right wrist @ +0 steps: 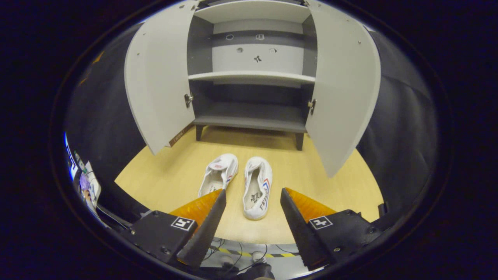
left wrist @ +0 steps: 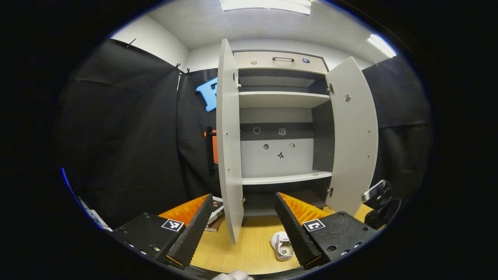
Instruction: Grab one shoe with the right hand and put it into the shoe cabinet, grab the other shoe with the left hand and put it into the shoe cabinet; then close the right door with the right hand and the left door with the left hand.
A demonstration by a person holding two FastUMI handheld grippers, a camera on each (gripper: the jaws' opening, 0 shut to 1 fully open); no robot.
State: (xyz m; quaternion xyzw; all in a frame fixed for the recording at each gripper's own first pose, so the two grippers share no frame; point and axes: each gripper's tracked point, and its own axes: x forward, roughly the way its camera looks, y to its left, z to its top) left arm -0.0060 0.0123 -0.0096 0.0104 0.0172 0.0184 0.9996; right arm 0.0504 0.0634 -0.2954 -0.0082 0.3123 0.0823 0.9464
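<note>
Hand-held gripper (right wrist: 253, 208) gapes above white canvas shoes (right wrist: 257, 187).

Bright, even light falls from ceiling panels (left wrist: 266, 4) overhead — one glares white in the left gripper view. Both views are sharp at centre, while fisheye distortion bows the cabinet doors (right wrist: 159, 74) outward. The cabinet's lowest shelf (right wrist: 249, 116) sits in soft shadow.

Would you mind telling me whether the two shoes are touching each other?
Apart. The right gripper view shows a strip of bare floor between the left shoe and the right shoe along their whole length.
</note>
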